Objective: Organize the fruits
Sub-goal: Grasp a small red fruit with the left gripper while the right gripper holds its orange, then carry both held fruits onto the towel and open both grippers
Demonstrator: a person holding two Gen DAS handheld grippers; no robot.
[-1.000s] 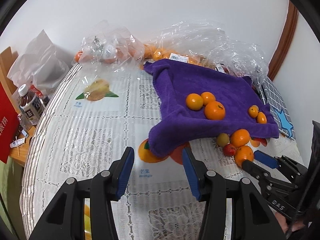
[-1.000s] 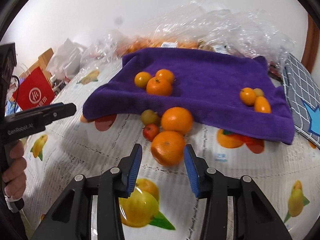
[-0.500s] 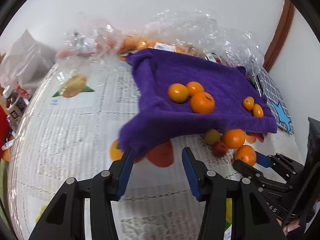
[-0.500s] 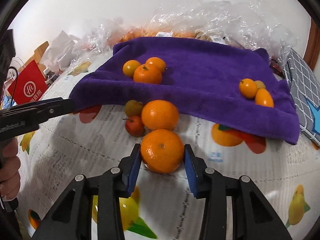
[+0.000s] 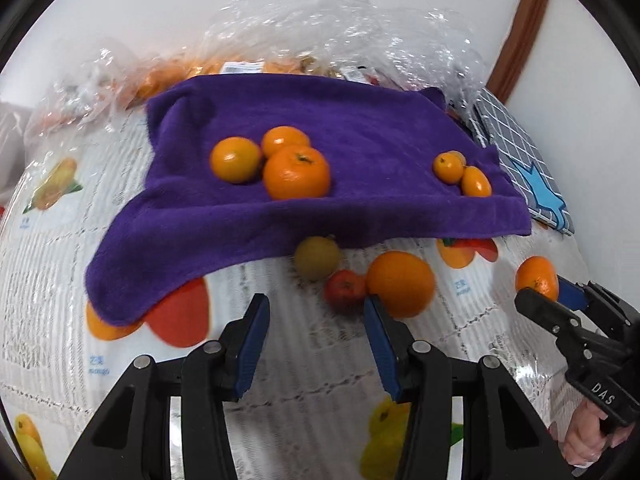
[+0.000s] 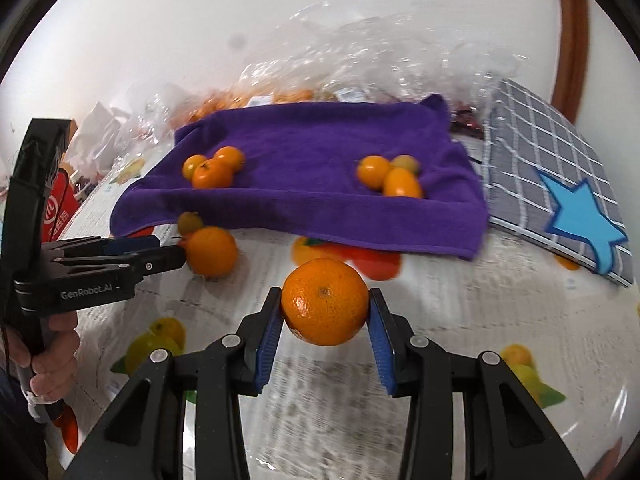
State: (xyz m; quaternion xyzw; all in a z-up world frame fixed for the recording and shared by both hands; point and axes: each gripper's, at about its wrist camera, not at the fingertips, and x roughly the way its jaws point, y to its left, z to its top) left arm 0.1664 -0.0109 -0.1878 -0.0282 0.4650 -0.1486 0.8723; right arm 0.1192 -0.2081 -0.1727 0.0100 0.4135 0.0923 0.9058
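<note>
Orange and dimpled, the round mandarin [image 6: 325,301] sits clamped between the blue pads of the right gripper [image 6: 325,320], clear of the white lace-patterned tablecloth with printed fruit [image 6: 460,320]. The same fruit shows in the left wrist view [image 5: 537,278] at the tip of that gripper. Its likely destination is the rumpled purple towel [image 6: 320,152], which lies straight ahead and slightly above the held fruit. On the towel, a cluster of three small oranges [image 6: 212,168] sits to the left and a smaller trio of kumquat-like fruits [image 6: 390,176] to the right — the open purple stretch between them is directly in line with the gripper's pointing axis.

The left gripper [image 5: 316,328] holds nothing; its jaws are closing, yet only tablecloth lies between them. Just ahead and to the right of its fingertips rest a large loose orange [image 5: 401,283], a small red fruit [image 5: 345,289] touching it, and a dull yellow-green round fruit [image 5: 317,258] at the towel's hem. The left hand is plainly the nearer one for these three. I judge the carry to the towel is the step in hand, the loose fruit next.
</note>
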